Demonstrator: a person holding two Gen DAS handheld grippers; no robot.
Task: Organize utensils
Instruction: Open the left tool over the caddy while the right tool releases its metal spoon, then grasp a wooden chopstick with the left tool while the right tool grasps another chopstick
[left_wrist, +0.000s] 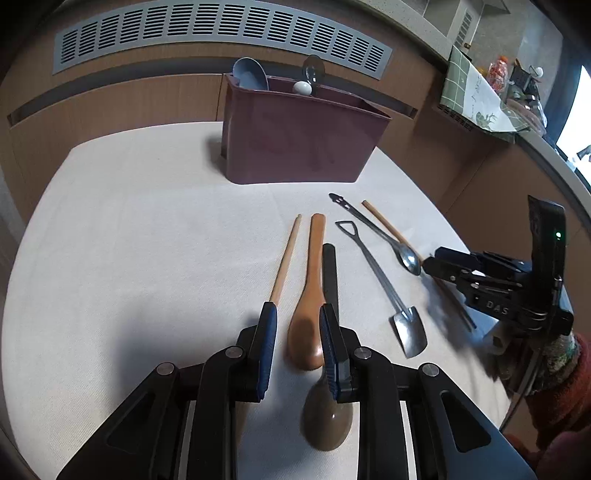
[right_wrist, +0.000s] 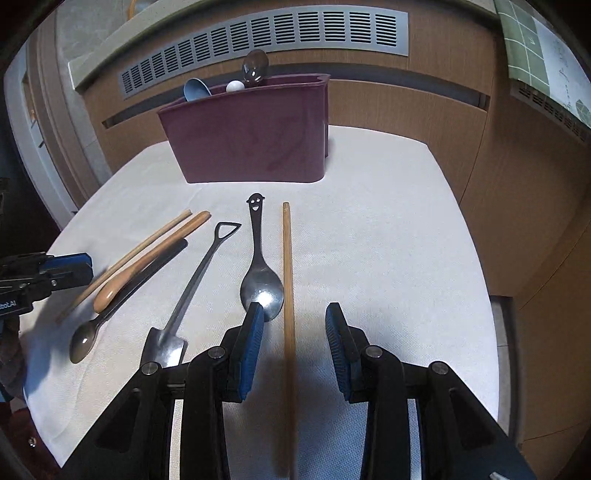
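A maroon utensil holder (left_wrist: 295, 144) (right_wrist: 251, 140) stands at the back of the white table and holds a blue spoon (left_wrist: 249, 74), a white-tipped utensil and a metal spoon. My left gripper (left_wrist: 297, 314) is open, low over the wooden spoon (left_wrist: 308, 306), whose bowl lies between the fingers. A chopstick (left_wrist: 286, 258) lies to its left and a dark spoon (left_wrist: 328, 369) to its right. My right gripper (right_wrist: 295, 314) is open around a wooden chopstick (right_wrist: 288, 295). A smiley-handled metal spoon (right_wrist: 258, 273) and a shovel-shaped spoon (right_wrist: 184, 302) lie to its left.
A white cloth (right_wrist: 388, 240) covers the table. A wooden panel wall with a grey vent grille (left_wrist: 221, 33) is behind the holder. A counter with a green cloth (left_wrist: 476, 99) and clutter is at the right. The table edge drops off on the right (right_wrist: 491, 295).
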